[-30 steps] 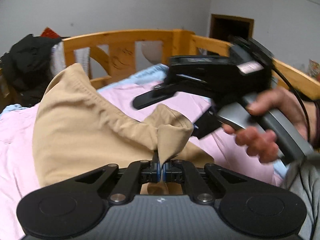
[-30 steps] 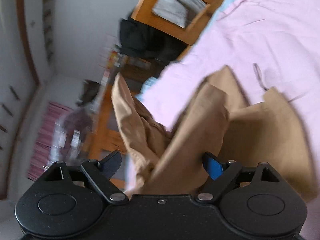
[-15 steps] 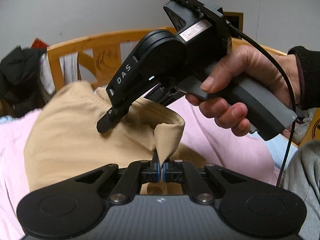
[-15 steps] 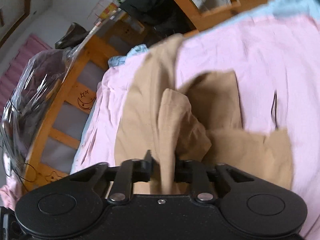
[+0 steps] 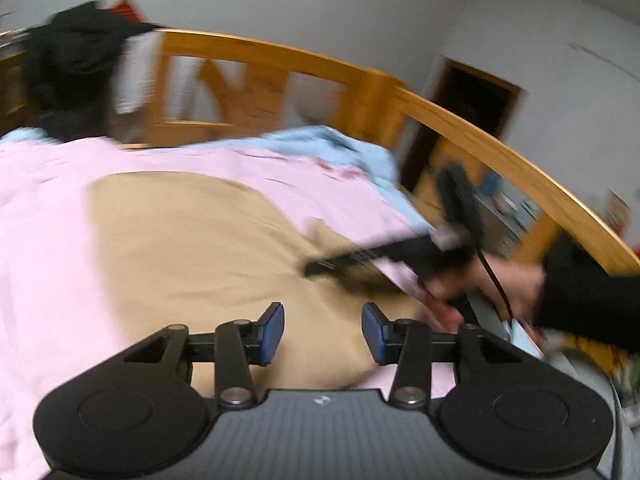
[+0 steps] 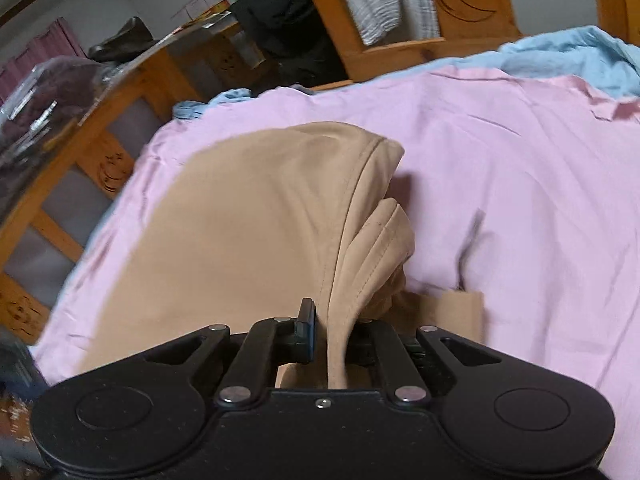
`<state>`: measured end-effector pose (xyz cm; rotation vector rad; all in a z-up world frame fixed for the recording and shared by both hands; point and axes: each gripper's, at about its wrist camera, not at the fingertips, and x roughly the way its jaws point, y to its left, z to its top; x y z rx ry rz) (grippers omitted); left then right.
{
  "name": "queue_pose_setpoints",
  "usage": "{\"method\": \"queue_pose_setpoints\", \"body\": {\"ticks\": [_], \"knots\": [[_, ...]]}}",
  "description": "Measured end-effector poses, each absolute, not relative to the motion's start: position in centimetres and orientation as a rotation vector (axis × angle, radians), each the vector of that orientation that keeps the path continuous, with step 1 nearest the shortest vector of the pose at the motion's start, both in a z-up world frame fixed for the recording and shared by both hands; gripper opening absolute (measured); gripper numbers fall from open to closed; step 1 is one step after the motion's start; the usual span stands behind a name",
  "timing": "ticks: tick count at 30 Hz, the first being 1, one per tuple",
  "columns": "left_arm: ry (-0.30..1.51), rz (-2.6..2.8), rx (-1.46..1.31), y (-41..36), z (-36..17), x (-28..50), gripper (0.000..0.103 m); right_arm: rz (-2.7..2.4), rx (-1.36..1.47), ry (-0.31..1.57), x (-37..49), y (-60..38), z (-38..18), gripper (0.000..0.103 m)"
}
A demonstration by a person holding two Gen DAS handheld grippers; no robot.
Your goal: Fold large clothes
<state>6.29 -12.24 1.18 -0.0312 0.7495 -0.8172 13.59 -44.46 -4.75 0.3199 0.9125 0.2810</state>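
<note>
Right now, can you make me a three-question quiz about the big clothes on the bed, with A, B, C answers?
1. Where does the tan garment lie?
A. on the pink sheet
B. on the floor
C. over the wooden bed rail

2. What colour is the bedding bunched at the far corner?
A. green
B. light blue
C. orange

3. What is the right gripper doing?
A. hanging open over bare sheet
B. holding a book
C. pinching a fold of the tan garment

Answers: 1 A, pink sheet shows all around it. 2 B, the light blue bedding lies past the pink. 3 C, tan cloth runs between its closed jaws.
</note>
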Motion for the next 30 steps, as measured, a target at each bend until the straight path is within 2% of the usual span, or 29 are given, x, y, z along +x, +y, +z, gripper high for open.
{"method": "queue_pose_setpoints", "body": {"ticks": [3,7,10,15,16,18,24,27,30], "knots": [[0.765,-0.629,-0.077,-9.5,0.7,7.9,0.052,0.252,0.272,0.866,12.6,-44.0,-6.1,0.008],[0.896,-0.539,-0.170,-8.1,-1.5,11.2,0.053,0.196,0.212,0.798,11.2,-42.7,-6.7,0.009],[0.948,-0.551,-0.278,-7.2,-3.0,12.7,0.059,0.179,0.128,0.808,11.2,-41.5,-5.8,0.014],[0.983,-0.532,-0.346,-5.7,-4.7,14.0,0.060,0.128,-0.017,0.770,11.3,-40.7,-2.0,0.043],[0.982,-0.532,-0.350,-5.6,-4.8,13.7,0.060,0.125,-0.056,0.745,11.3,-40.4,-1.1,0.046],[0.982,-0.539,-0.360,-5.3,-4.8,13.3,0.060,0.124,-0.088,0.703,11.7,-40.1,0.6,0.061],[0.978,-0.548,-0.322,-6.4,-4.1,13.3,0.060,0.191,-0.106,0.614,15.1,-37.0,4.1,0.063],[0.980,-0.550,-0.317,-6.6,-3.8,13.3,0.060,0.301,-0.058,0.650,18.1,-34.9,3.7,0.063],[0.981,-0.560,-0.326,-6.5,-3.9,13.2,0.065,0.398,-0.040,0.687,20.7,-32.5,2.4,0.063]]}}
